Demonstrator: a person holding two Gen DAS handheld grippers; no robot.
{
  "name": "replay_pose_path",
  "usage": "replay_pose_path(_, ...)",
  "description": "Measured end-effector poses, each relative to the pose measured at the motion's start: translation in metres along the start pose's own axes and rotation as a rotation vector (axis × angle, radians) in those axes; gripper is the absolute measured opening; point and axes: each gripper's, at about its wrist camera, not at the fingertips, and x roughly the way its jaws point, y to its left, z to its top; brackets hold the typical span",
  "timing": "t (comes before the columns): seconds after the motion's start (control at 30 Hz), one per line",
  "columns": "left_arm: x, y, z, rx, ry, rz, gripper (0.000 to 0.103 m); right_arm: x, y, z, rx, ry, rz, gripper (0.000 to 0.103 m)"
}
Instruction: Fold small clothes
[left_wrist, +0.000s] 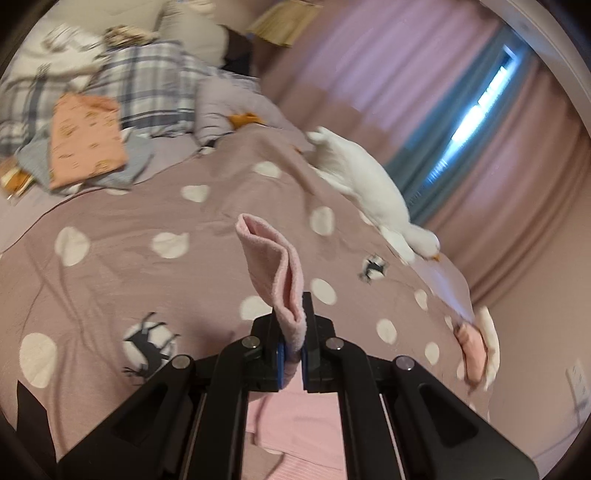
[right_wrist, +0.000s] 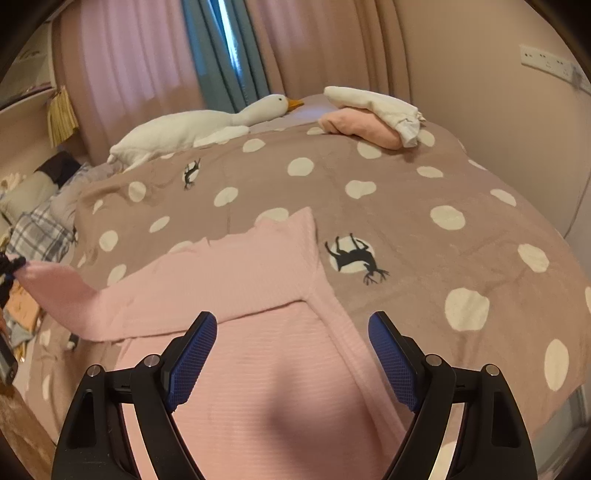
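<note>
Pink garment (right_wrist: 258, 280): left gripper (left_wrist: 291, 354) clamps its sleeve cuff, right gripper (right_wrist: 291, 354) spread wide above it; next, lay sleeve inward.

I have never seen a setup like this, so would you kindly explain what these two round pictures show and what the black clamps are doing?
Each picture comes from a fisheye camera on a hand-held two-finger gripper, looking along its fingers. In the left wrist view, the left gripper is shut on the sleeve cuff of a pale pink knitted top. In the right wrist view, the right gripper hangs open above that top, which lies on a mauve bedspread with white dots. A white plush goose and some folded clothes lie farther back.
</note>
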Motion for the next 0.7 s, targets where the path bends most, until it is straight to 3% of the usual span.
replay_pose_path(0.4, 0.043, -0.089, -0.078, 0.254, 0.204, -0.089, 0.005, 0.000, -0.026, -0.005, 0.062, 0.005, -0.013, 0.084)
replay_pose_path(0.7, 0.076, -0.120, -0.156, 0.410, 0.380, -0.101, 0.006, 0.007, -0.036, -0.008, 0.087, 0.024, -0.010, 0.084)
